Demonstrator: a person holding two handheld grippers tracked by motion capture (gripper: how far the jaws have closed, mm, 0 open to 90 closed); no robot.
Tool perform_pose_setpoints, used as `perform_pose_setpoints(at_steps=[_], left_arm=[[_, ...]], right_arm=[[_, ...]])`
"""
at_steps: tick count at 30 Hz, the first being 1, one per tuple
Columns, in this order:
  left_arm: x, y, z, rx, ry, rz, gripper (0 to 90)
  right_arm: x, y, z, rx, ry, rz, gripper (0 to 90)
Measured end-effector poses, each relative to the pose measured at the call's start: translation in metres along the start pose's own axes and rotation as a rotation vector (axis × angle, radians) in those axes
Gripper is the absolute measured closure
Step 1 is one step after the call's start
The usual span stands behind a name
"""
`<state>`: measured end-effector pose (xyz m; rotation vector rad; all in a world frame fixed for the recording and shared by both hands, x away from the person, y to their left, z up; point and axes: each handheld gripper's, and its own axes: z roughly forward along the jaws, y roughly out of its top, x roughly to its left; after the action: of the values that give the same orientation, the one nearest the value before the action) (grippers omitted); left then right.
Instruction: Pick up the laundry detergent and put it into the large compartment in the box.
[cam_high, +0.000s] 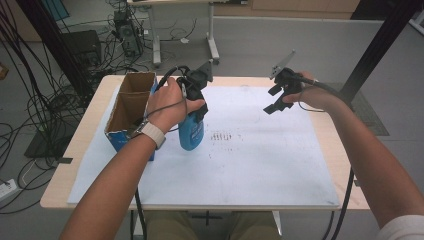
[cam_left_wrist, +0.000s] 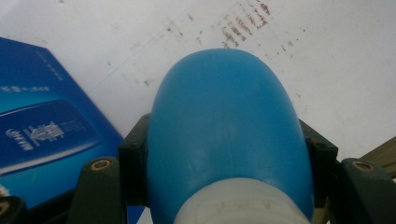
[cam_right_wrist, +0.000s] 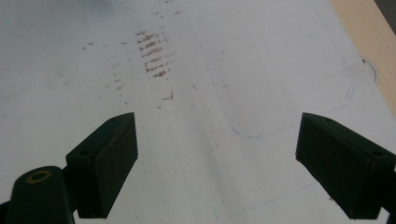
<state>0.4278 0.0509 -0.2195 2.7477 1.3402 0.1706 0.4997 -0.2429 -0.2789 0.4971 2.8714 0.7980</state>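
A blue plastic bottle (cam_high: 191, 131) hangs above the white sheet (cam_high: 250, 165), beside the open cardboard box (cam_high: 131, 107). My left gripper (cam_high: 196, 102) is shut on the bottle's upper part, pointing down. In the left gripper view the bottle (cam_left_wrist: 224, 135) bulges between the two black jaws, its pale neck at the bottom, with the blue box side (cam_left_wrist: 42, 135) to the left. My right gripper (cam_high: 276, 99) hovers over the far right of the sheet, open with nothing between its fingers. In the right gripper view this gripper (cam_right_wrist: 217, 168) has its jaws wide apart over bare sheet.
The box is brown inside and blue outside, at the table's left edge. Rusty smudges (cam_high: 225, 137) mark the sheet's middle. Wooden table edge (cam_right_wrist: 369, 42) runs along the right. Desk legs, a computer and cables lie on the floor beyond the table.
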Motion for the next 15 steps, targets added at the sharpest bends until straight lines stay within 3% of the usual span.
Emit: perform_pose_setpoints(at_steps=[5,10,15], left_arm=[[0.003,0.003,-0.018,-0.011,0.0,-0.034,37.5],[0.005,0.009,-0.044,-0.016,0.038,-0.054,37.4],[0.007,0.011,-0.063,-0.017,0.045,-0.079,37.5]], right_arm=[[0.002,-0.001,-0.004,-0.006,-0.007,0.001,12.6],[0.005,-0.001,-0.008,-0.011,-0.009,-0.004,12.6],[0.008,0.0,-0.011,-0.017,-0.012,-0.01,12.6]])
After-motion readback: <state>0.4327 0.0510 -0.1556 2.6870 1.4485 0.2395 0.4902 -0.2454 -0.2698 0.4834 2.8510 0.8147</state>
